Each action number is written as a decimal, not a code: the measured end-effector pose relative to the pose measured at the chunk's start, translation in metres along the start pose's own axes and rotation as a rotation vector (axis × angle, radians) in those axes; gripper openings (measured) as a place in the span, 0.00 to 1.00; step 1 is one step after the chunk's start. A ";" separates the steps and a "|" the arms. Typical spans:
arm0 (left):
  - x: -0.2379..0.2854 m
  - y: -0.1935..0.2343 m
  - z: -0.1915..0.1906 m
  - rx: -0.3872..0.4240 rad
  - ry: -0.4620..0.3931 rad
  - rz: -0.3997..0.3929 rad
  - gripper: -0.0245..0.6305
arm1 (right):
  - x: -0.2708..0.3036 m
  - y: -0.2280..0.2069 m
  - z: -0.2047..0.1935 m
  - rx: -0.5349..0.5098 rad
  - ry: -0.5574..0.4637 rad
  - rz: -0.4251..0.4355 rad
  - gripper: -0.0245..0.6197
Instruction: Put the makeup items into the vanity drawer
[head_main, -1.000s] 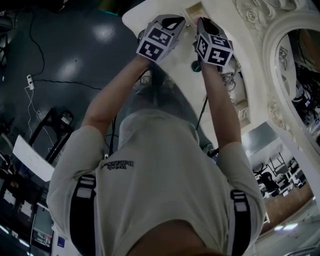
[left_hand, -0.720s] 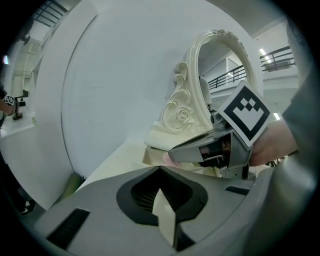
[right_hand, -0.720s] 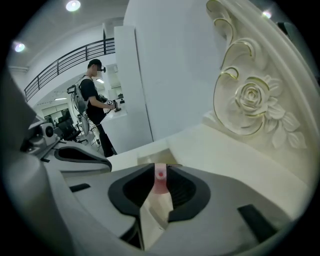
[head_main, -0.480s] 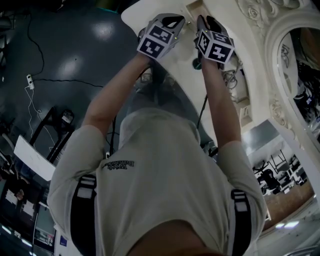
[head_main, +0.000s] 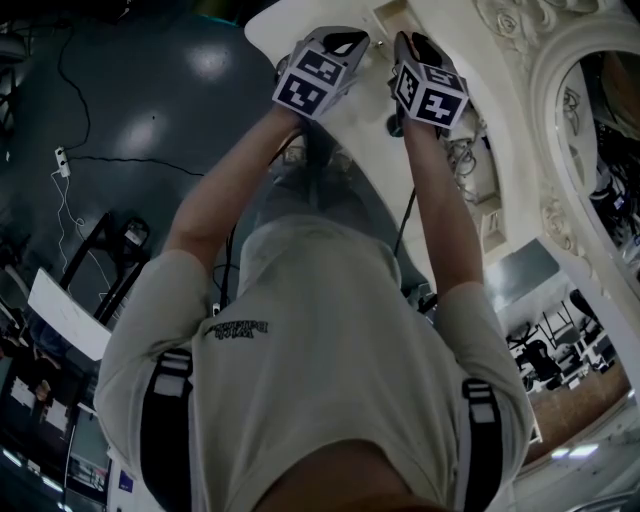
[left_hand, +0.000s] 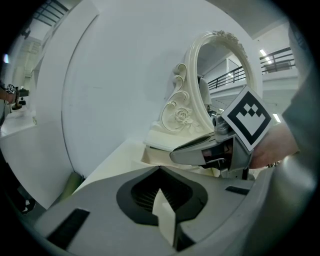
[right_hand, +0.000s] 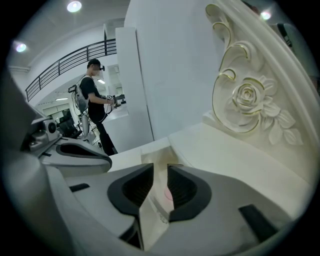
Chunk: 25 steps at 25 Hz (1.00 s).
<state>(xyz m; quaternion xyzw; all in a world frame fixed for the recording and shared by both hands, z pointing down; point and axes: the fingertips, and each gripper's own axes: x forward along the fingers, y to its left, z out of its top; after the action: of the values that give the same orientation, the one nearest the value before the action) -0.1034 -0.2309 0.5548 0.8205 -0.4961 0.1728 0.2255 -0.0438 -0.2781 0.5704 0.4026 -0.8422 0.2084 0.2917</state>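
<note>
Hanging over the drawer, the right gripper has just been opening its empty jaws, apparently to drop a pink item; the left gripper sits closed.

The shirt carries a small dark print, probably lettering, too blurred to read.

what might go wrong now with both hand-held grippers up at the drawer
1. The right hand-held gripper, whose jaws have just been opening with nothing between them, hangs over the open drawer; a careless pull-back may clip its rim.
2. The left hand-held gripper sits close beside it; the two may knock together.
</note>
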 end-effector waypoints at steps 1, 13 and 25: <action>-0.001 0.000 0.002 0.002 -0.003 0.002 0.06 | -0.001 0.000 0.003 -0.003 -0.006 -0.001 0.17; -0.030 -0.007 0.048 0.038 -0.063 0.012 0.06 | -0.055 0.012 0.059 -0.055 -0.144 0.013 0.17; -0.093 -0.045 0.121 0.128 -0.172 0.010 0.06 | -0.184 0.045 0.138 -0.081 -0.409 0.090 0.09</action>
<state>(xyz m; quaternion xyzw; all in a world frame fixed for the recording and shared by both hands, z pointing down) -0.0972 -0.2096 0.3977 0.8424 -0.5059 0.1341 0.1285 -0.0318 -0.2297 0.3413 0.3865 -0.9086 0.1012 0.1213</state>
